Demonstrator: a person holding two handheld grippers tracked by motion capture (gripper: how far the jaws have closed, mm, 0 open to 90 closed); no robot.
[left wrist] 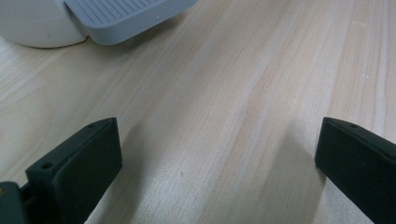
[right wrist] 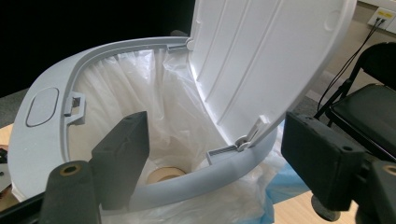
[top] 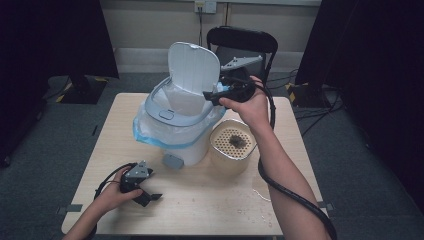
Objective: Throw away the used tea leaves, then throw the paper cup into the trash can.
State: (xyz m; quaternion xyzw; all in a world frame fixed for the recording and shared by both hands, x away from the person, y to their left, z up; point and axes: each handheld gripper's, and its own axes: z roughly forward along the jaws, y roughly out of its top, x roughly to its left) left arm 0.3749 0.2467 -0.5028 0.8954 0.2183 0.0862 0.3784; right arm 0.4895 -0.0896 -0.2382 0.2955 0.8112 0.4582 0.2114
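With a roll of tape (right wrist: 164,174) already lying at the bottom of the lined bin (top: 172,131), its lid up, the right gripper (top: 216,96) hovered over the rim, jaws apart and empty, while the left gripper (top: 145,196) rested wide open and empty near the pedal (top: 173,161).

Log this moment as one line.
left tool: open, on table | right tool: open, over bin | lid: up | bag: fitted

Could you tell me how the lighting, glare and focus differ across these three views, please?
High view: dim and soft, the room's edges nearly black, the table evenly lit. Left gripper view: sharp wood grain, soft shadows beside both jaws, the grey pedal slightly blurred. Right gripper view: the open lid is bright, almost washed out near its hinge side, the near jaws are soft, and the background at upper left is black.
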